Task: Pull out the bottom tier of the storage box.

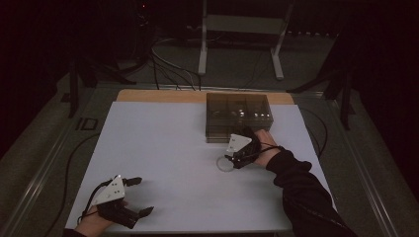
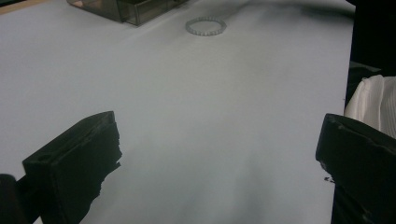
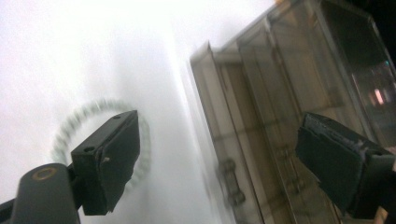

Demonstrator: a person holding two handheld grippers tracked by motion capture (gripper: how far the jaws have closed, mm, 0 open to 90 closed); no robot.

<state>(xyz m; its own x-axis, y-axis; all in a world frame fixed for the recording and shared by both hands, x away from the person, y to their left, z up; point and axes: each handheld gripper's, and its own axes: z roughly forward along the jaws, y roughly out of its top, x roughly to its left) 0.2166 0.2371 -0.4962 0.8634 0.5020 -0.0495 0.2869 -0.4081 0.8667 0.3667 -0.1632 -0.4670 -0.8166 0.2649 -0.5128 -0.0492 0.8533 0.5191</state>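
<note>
A small beaded bracelet (image 1: 225, 164) lies flat on the white surface (image 1: 163, 148), right of the high view's centre, just below the smoky clear plastic box (image 1: 238, 116). The right gripper (image 3: 212, 154) hangs over it, fingers wide apart and gripping nothing. The left gripper (image 1: 139, 196), in the frame's lower left, also stands open and empty. The bracelet looks light, limp and a little slippery, its round pale beads likely strung on cord; pinching across one side of the ring should hold best.

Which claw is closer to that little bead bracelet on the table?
The right claw: it hangs open just over the bracelet, beside the smoky box. The left claw sits open far away at the table's near left corner.
</note>
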